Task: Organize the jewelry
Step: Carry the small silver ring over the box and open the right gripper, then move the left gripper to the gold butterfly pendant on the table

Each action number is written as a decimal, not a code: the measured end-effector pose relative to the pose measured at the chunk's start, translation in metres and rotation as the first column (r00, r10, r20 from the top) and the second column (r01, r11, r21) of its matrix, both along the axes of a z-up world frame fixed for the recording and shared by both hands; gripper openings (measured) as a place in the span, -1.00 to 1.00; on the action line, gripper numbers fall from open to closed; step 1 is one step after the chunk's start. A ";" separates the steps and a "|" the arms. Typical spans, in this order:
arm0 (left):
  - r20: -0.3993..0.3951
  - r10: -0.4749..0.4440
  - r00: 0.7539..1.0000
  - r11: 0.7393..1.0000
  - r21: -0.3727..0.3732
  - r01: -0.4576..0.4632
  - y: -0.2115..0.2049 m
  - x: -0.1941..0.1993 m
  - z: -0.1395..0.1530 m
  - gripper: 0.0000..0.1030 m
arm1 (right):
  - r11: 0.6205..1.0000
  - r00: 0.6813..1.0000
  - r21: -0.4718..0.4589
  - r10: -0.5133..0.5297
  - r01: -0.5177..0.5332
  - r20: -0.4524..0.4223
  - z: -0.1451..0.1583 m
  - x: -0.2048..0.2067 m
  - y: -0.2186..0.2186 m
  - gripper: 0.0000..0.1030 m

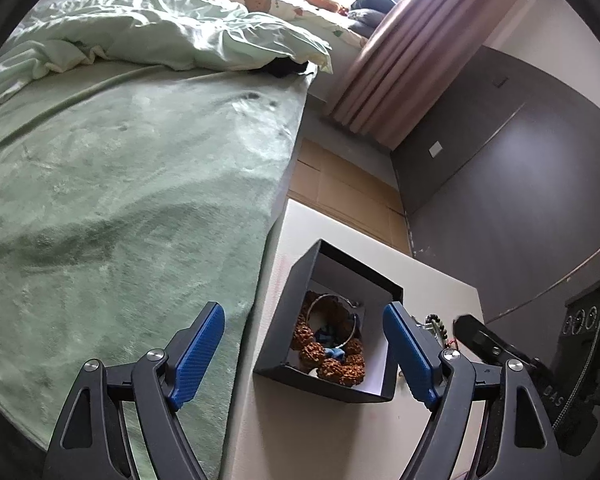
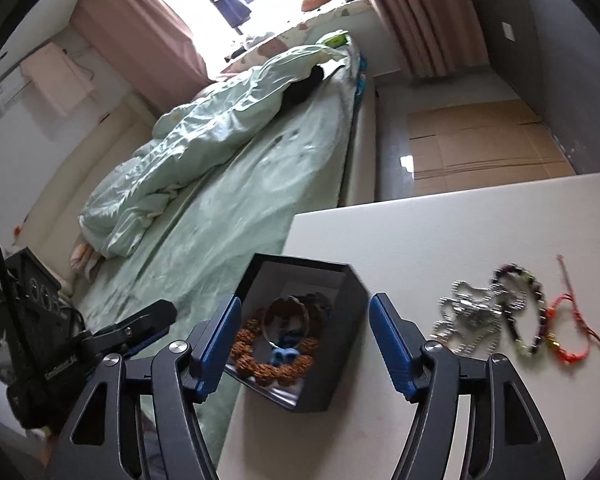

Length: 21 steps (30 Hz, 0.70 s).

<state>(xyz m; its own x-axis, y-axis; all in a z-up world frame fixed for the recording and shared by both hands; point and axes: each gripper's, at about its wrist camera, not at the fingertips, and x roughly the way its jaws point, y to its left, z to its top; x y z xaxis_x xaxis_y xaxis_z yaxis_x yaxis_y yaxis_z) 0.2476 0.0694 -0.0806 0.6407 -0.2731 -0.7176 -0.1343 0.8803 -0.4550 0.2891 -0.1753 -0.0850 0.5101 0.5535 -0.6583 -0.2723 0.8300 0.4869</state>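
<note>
Left wrist: both grippers (image 1: 304,354) (image 2: 302,346) gaping empty, square black box (image 1: 300,280), knobbly brown bead bracelet (image 1: 332,360).

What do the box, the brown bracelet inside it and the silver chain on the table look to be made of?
Box: likely rigid cardboard, matte black outside, pale lining, sharp folded corners.
Brown bracelet: rough, knobbly beads, probably seeds or carved wood; dull finish.
Silver chain: seemingly metal, bright and reflective, though blurred here.
</note>
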 end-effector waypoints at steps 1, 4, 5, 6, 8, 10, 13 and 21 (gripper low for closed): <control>0.003 -0.007 1.000 1.000 0.006 0.007 -0.003 0.000 0.001 0.59 | 1.000 1.000 -0.011 -0.007 0.007 0.001 0.001 -0.002 -0.005 0.40; 0.011 -0.036 0.999 0.999 0.036 0.036 -0.015 -0.002 0.003 0.60 | 0.999 1.000 -0.037 -0.023 0.023 0.007 0.004 -0.008 -0.021 0.46; 0.013 -0.048 0.999 0.997 0.057 0.047 -0.020 -0.002 0.004 0.60 | 0.998 1.000 -0.048 -0.028 0.028 0.006 0.005 -0.010 -0.026 0.49; 0.014 -0.055 0.998 0.996 0.071 0.054 -0.024 -0.002 0.005 0.60 | 0.998 0.999 -0.059 -0.032 0.033 0.005 0.005 -0.011 -0.031 0.49; 0.017 -0.079 0.997 0.992 0.098 0.077 -0.034 -0.002 0.005 0.65 | 0.996 0.999 -0.078 -0.040 0.040 0.008 0.007 -0.013 -0.042 0.51; 0.021 -0.108 0.994 0.987 0.121 0.104 -0.045 -0.002 0.006 0.79 | 0.995 0.999 -0.095 -0.040 0.040 0.006 0.008 -0.016 -0.052 0.62; 0.035 -0.155 0.987 0.974 0.171 0.147 -0.064 -0.004 0.008 0.85 | 0.989 0.999 -0.138 -0.042 0.045 0.026 0.011 -0.021 -0.065 0.67; 0.022 -0.261 0.965 0.943 0.218 0.250 -0.109 -0.007 0.005 0.85 | 0.975 0.997 -0.206 -0.077 0.081 0.028 0.007 -0.029 -0.115 0.68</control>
<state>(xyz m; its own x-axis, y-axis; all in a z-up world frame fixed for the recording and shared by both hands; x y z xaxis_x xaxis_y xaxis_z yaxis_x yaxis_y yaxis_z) 0.2403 -0.0395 -0.0760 0.6059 -0.2780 -0.7454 0.1262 0.9587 -0.2550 0.2601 -0.2901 -0.0783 0.5612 0.3636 -0.7436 -0.2096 0.9315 0.2973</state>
